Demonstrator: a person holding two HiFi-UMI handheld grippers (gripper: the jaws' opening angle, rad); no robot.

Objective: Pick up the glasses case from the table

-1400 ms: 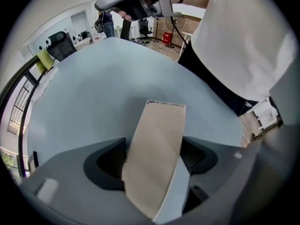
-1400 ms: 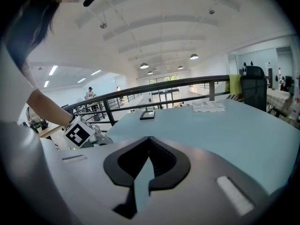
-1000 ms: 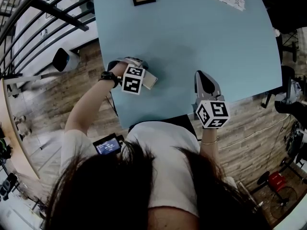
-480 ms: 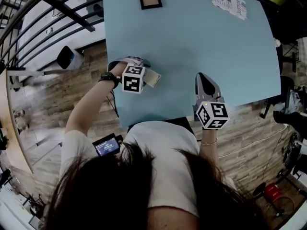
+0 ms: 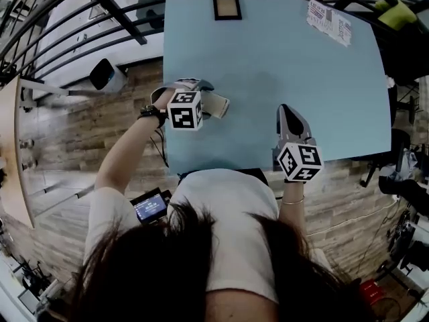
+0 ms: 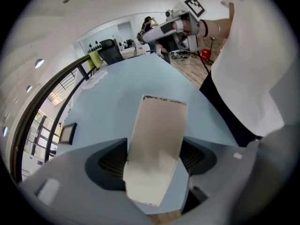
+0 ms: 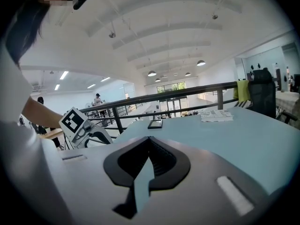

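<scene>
We note left gripper (image 5: 205, 102) clamped across glasses case (image 5: 218, 104) mid-length, likely for balance. We judge case clear of surface (image 5: 301, 66), near left edge. Right gripper (image 5: 288, 114) jaws together, empty, parked aside.

Table (image 5: 322, 86): broad bare middle passable; far edge carries picture frame (image 5: 226, 7) and printed sheet (image 5: 330, 21), well apart; railing (image 5: 117, 13) bounds the left side.
</scene>
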